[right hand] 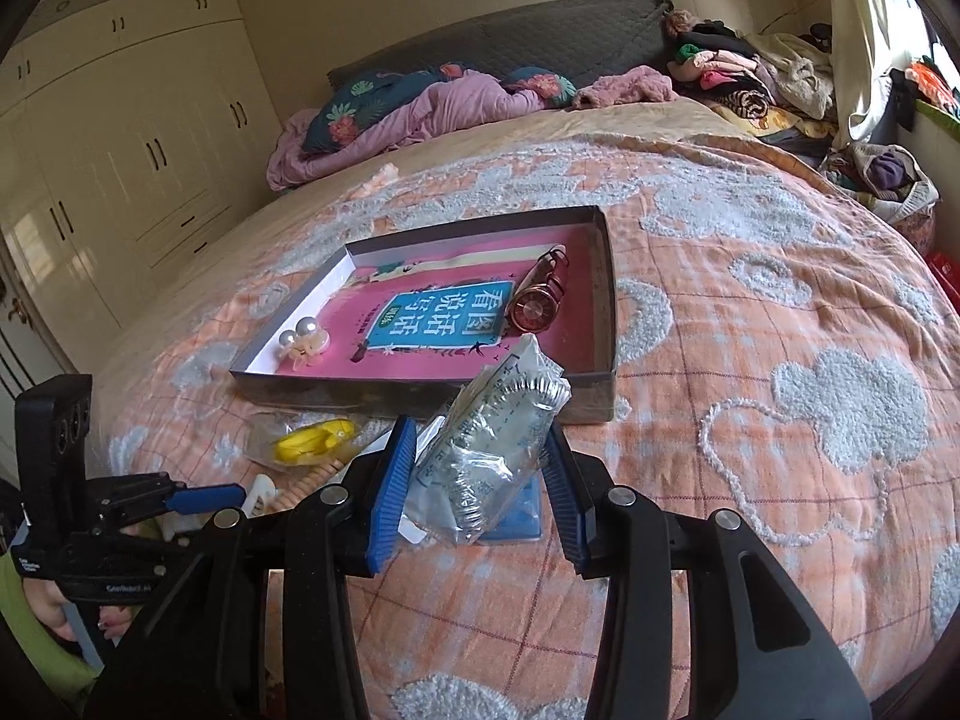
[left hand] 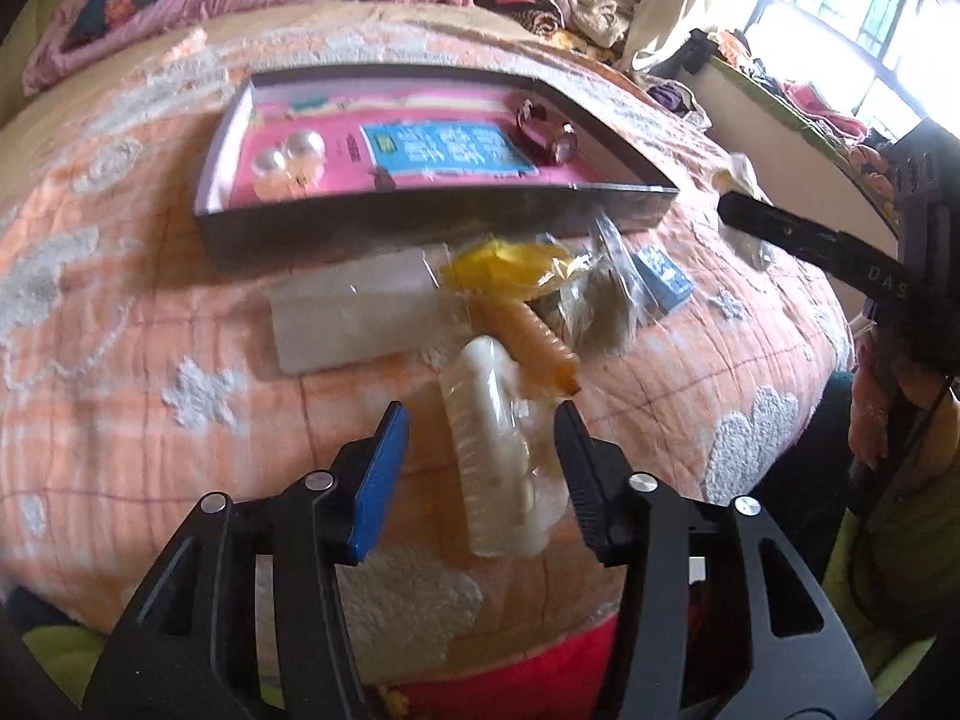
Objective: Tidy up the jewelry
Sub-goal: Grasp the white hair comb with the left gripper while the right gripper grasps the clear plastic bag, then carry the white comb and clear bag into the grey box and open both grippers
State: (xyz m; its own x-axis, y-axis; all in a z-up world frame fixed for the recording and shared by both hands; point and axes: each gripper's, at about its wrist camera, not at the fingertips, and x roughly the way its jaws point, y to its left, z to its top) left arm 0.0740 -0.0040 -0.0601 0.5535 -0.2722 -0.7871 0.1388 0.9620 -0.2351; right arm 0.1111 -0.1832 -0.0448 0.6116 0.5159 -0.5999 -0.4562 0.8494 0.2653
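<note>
Watch [right hand: 536, 300] and pearl clip [right hand: 306, 336] lie in the box [right hand: 603, 312], packets [left hand: 354, 306] before it.

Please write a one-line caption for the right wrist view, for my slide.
Right tongs gripping a clear plastic packet above the quilt, near the box holding a watch.

One box [right hand: 603, 324] lies on the bed, holding one watch [right hand: 534, 300] at 2 o'clock and two pearls [right hand: 300, 329] at 8 o'clock. Three hair clips: yellow [left hand: 504, 261], orange [left hand: 534, 342], white [left hand: 498, 450].
</note>
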